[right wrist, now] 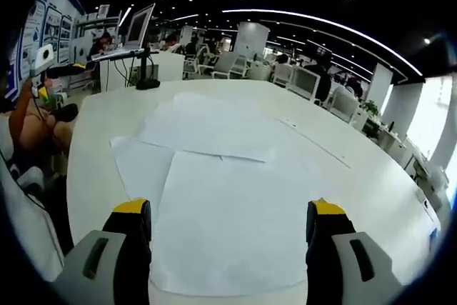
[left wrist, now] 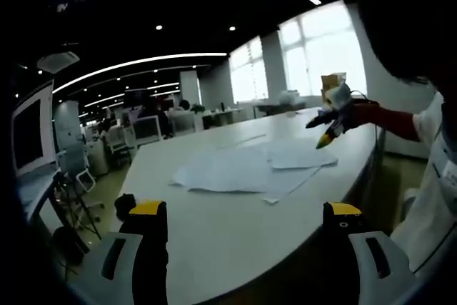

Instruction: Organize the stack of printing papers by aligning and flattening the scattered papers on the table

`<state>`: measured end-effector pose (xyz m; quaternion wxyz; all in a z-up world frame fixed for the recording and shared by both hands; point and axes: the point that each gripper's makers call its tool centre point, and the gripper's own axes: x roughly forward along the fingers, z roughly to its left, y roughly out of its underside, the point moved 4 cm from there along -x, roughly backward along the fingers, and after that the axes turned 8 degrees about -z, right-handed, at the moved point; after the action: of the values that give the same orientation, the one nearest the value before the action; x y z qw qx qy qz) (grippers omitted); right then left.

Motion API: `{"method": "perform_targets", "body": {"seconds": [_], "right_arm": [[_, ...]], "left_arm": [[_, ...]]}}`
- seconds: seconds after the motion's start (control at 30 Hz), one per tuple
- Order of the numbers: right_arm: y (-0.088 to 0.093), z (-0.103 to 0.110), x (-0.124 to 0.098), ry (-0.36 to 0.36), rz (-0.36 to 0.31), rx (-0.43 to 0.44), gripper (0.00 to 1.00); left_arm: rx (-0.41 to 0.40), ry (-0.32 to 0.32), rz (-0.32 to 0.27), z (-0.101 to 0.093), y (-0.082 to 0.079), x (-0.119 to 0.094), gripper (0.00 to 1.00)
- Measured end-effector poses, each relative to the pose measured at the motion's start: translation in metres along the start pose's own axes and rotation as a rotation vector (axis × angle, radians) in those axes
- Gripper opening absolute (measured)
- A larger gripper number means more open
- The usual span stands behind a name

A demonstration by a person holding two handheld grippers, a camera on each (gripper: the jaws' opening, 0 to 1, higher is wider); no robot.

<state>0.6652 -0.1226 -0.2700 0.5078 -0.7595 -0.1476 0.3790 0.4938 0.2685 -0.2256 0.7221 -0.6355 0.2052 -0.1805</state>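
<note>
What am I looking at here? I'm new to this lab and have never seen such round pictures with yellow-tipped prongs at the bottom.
Those prongs are the jaws of two handheld grippers; a person holds one in each hand. A fisheye camera rides on each. The left gripper view looks across a white table at scattered papers, with the left gripper open and holding nothing. The right gripper comes in from the right there. The right gripper view looks down over the same papers, its own jaws wide apart above the nearest sheet. An office lies behind.

Dim, soft focus; window (left wrist: 325,51) glare; fisheye-bent edges.
</note>
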Motion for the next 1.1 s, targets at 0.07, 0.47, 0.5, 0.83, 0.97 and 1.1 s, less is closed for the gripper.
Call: {"method": "perform_targets", "body": {"seconds": [0.07, 0.47, 0.5, 0.83, 0.97, 1.1], "right_arm": [[0.001, 0.000, 0.001, -0.002, 0.003, 0.000, 0.85], [0.000, 0.003, 0.008, -0.013, 0.007, 0.000, 0.85], [0.000, 0.004, 0.008, -0.013, 0.006, 0.000, 0.85], [0.003, 0.008, 0.015, -0.029, 0.015, 0.001, 0.85], [0.004, 0.010, 0.017, -0.033, 0.017, 0.003, 0.85], [0.003, 0.010, 0.018, -0.034, 0.019, 0.003, 0.85]], "left_arm": [[-0.002, 0.002, -0.002, 0.000, 0.000, 0.001, 0.92], [0.001, -0.006, -0.004, 0.001, -0.001, -0.002, 0.92], [0.000, -0.006, -0.005, 0.001, 0.000, -0.002, 0.92], [-0.003, -0.006, -0.005, 0.000, 0.002, -0.002, 0.92], [-0.002, -0.010, -0.008, 0.001, 0.001, -0.004, 0.92], [-0.003, -0.013, -0.011, 0.001, 0.001, -0.006, 0.92]]}}
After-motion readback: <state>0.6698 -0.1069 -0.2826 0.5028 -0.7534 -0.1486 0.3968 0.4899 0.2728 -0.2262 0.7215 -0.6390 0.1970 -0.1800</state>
